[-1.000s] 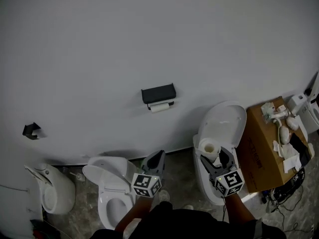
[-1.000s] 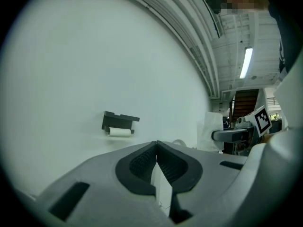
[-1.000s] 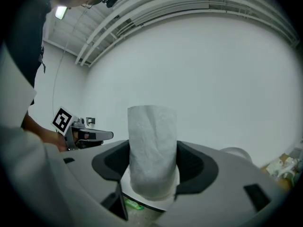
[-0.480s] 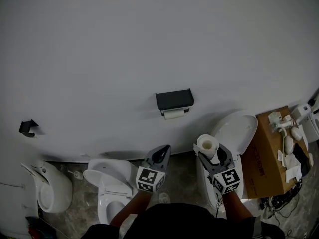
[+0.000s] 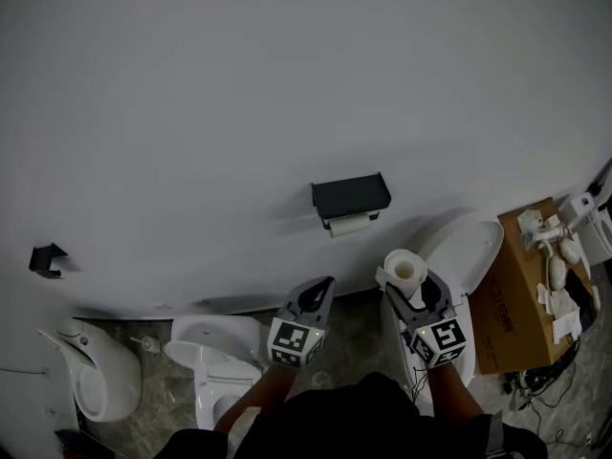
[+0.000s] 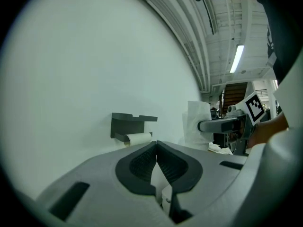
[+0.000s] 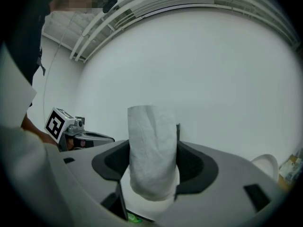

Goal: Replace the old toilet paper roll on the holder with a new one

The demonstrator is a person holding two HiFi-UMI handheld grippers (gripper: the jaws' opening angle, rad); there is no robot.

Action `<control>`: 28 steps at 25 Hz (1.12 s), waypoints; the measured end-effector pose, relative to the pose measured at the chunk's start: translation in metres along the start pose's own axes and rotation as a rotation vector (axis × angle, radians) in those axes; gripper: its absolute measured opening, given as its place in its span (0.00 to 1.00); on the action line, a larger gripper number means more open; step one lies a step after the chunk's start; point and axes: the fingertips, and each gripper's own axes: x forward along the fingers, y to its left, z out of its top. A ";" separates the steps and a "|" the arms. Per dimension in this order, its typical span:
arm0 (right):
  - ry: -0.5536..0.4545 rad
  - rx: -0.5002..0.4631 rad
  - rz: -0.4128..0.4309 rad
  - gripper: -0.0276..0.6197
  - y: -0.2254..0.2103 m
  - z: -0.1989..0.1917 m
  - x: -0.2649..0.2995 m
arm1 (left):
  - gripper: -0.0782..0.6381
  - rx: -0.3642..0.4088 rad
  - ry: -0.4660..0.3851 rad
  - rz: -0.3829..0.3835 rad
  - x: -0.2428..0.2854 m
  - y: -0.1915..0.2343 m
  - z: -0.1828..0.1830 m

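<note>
The fresh white toilet paper roll point(image 5: 404, 270) stands upright in your right claw point(image 5: 411, 289), cardboard core facing up in the head view. In the right gripper view the roll point(image 7: 152, 150) fills the gap of that claw point(image 7: 152, 163), and the dark ribbed pads press on its two sides, so the jaws stand wide around it. You hold it in the air before the plain white wall point(image 5: 287, 84), lower than the black wall-mounted holder point(image 5: 350, 195) and a little to its right, apart from it.

Under that holder's flat shelf hangs the thin, nearly spent white roll point(image 5: 349, 225). The left gripper view shows the same holder point(image 6: 125, 124) and spent roll point(image 6: 138, 138) ahead on the wall.

Your left claw point(image 5: 323, 287) is beside the right one, below the holder, and its jaws point(image 6: 156, 146) are pressed together with nothing between them.

Behind your right claw stands a white toilet with its lid raised point(image 5: 469, 247), and to its right a brown cardboard box point(image 5: 521, 295) with small white items on top. At lower left are a second white toilet point(image 5: 215, 352) and a white rounded fixture point(image 5: 91, 371). A small black bracket point(image 5: 43, 258) sits on the wall at far left.
</note>
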 end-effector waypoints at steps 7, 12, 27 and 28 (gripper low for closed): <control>0.017 0.002 0.027 0.47 -0.005 -0.003 0.026 | 0.12 0.037 -0.004 -0.011 0.023 0.009 0.004; 0.009 0.011 0.050 0.47 -0.021 0.004 0.040 | 0.12 0.127 0.001 0.017 0.041 0.005 0.014; 0.038 0.084 0.109 0.47 -0.070 -0.003 0.056 | 0.35 0.866 0.247 0.231 0.099 0.002 0.014; 0.042 0.087 0.114 0.47 -0.072 -0.004 0.056 | 0.38 0.912 0.273 0.239 0.103 0.003 0.011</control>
